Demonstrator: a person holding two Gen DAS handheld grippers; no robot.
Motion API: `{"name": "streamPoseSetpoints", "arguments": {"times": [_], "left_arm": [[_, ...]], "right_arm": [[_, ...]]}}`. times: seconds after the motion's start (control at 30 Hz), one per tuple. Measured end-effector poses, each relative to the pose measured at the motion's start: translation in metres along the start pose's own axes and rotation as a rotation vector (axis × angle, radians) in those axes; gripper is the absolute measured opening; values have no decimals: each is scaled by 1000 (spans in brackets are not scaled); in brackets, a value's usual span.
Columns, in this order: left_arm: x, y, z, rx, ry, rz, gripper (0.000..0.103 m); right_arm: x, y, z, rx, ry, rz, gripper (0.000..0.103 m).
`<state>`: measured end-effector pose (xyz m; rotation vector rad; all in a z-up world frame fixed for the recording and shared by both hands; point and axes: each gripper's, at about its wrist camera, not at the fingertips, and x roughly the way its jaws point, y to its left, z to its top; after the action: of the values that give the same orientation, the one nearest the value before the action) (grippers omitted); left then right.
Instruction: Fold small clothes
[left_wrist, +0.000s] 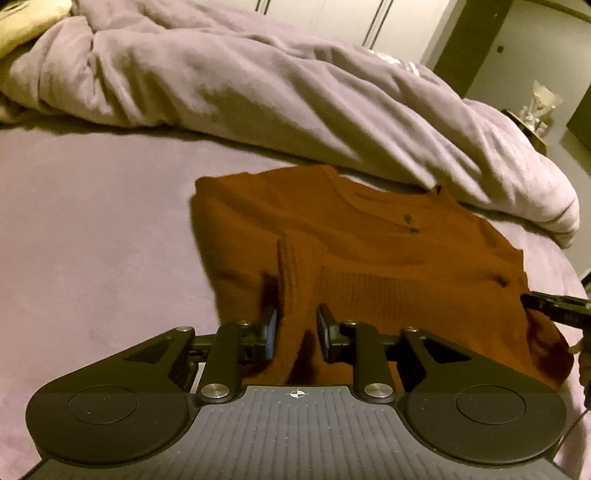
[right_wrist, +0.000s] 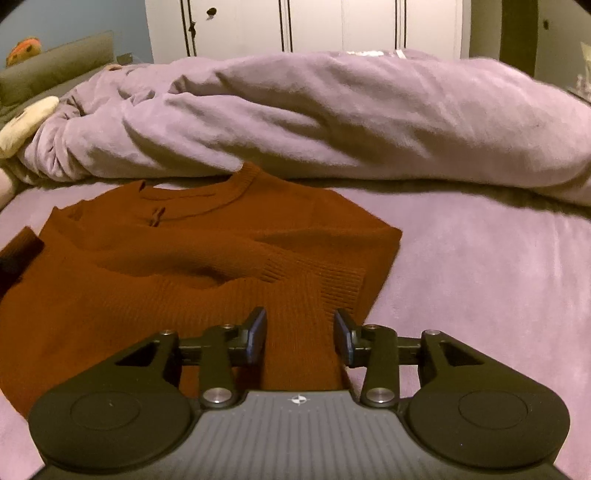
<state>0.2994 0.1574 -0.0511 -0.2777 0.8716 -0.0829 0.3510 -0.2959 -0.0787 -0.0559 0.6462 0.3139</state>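
Observation:
A rust-orange knit sweater (left_wrist: 369, 251) lies on the purple bed sheet (left_wrist: 92, 221), sleeves folded across its front, neckline with small buttons toward the duvet. My left gripper (left_wrist: 296, 328) is open, its jaws apart over the sweater's near hem by a ribbed sleeve cuff (left_wrist: 286, 273). The sweater also shows in the right wrist view (right_wrist: 166, 258). My right gripper (right_wrist: 300, 334) is open, its jaws apart over the sweater's near right hem beside a ribbed cuff (right_wrist: 340, 284). The right gripper's tip shows at the right edge of the left wrist view (left_wrist: 554, 306).
A bunched lilac duvet (right_wrist: 332, 122) lies across the bed behind the sweater. A cream pillow (right_wrist: 26, 122) sits far left. White wardrobe doors (right_wrist: 314, 26) stand behind the bed. Bare sheet (right_wrist: 480, 277) extends right of the sweater.

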Motion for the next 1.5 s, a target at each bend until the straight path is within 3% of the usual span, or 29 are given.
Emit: {"name": "streamPoseSetpoints", "arguments": {"times": [0.07,0.1,0.13,0.23,0.47,0.7,0.97,1.3,1.37,1.43,1.47,1.5], "left_arm": [[3,-2,-1,24,11,8,23],[3,-3,-1,33,10,10,22],[2,-4,-1,40,7,11,17],[0,-3,-2,41,-1,25,10],[-29,-5,7,38,-82,41,8],[-48,-5,39,-7,-192,62,8],[-8,-8,88,21,-240,141,8],[57,6,114,15,-219,274,9],[71,7,109,20,-196,325,10],[75,9,101,-2,-186,355,19],[73,13,96,-30,-189,356,35],[67,18,89,-62,-190,327,45]], "right_arm": [[4,-5,0,29,6,15,39],[5,-6,0,39,2,20,31],[3,-6,1,36,-6,20,14],[-6,-2,-1,9,-43,0,6],[-42,4,1,-15,-141,-30,5],[-53,8,28,-16,-237,-68,5],[-9,22,72,-96,-271,-204,4],[56,25,112,-131,-248,-325,4],[70,24,110,-127,-217,-339,4],[81,21,105,-123,-188,-360,5],[82,20,102,-115,-182,-382,6],[78,18,98,-96,-184,-384,13]]}}
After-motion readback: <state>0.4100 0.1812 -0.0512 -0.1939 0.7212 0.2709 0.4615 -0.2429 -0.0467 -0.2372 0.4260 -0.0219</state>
